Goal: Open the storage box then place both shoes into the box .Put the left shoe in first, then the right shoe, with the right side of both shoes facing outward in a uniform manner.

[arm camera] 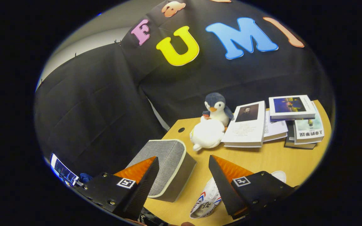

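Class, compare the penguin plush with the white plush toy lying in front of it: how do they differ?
The penguin plush sits upright; the white plush toy lies on its side. The penguin plush is blue-grey and white with an orange beak; the white plush toy is almost all white. Both rest on the wooden table, beyond the open gripper.

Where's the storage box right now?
The grey storage box sits closed on the wooden table, just ahead of the open gripper's left finger, near the white plush.

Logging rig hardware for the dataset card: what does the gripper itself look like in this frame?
The gripper has two wedge-shaped fingers tapering forward, ribbed on their pad faces. Each sits on a black block body with visible screws and a small square black-and-white fiducial tag on top. No cables visible.
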Motion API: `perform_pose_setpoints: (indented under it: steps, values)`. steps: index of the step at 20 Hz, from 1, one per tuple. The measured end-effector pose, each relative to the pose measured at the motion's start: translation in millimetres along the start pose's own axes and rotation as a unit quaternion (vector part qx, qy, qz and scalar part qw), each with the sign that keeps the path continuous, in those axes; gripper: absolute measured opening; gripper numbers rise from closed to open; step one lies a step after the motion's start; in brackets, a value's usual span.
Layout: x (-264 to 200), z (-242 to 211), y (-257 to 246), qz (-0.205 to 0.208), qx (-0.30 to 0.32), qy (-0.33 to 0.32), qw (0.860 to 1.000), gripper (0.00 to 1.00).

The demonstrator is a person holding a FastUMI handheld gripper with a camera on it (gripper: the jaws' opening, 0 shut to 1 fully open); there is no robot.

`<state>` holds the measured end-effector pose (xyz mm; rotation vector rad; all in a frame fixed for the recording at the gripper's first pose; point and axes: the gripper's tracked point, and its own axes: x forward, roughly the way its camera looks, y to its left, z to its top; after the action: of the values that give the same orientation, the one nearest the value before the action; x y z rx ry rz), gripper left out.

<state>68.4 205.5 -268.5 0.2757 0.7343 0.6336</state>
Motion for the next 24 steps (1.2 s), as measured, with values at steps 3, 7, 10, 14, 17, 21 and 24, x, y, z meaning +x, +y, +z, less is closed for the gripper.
perform_pose_setpoints:
  steps: [3, 7, 10, 14, 17, 21, 24]
  values:
    - [30, -26, 1, 0.024, 0.032, 0.036, 0.999, 0.97]
    - [59, -47, 14, 0.069, 0.107, 0.068, 0.989, 0.97]
    - [82, -66, 16, 0.080, 0.144, 0.094, 0.982, 0.98]
    - [102, -84, 26, 0.112, 0.197, 0.122, 0.966, 0.97]
    - [108, -88, 37, 0.145, 0.251, 0.131, 0.948, 0.97]
    - [110, -88, 47, 0.162, 0.287, 0.140, 0.934, 0.80]
    - [106, -76, 45, 0.158, 0.306, 0.133, 0.929, 0.52]
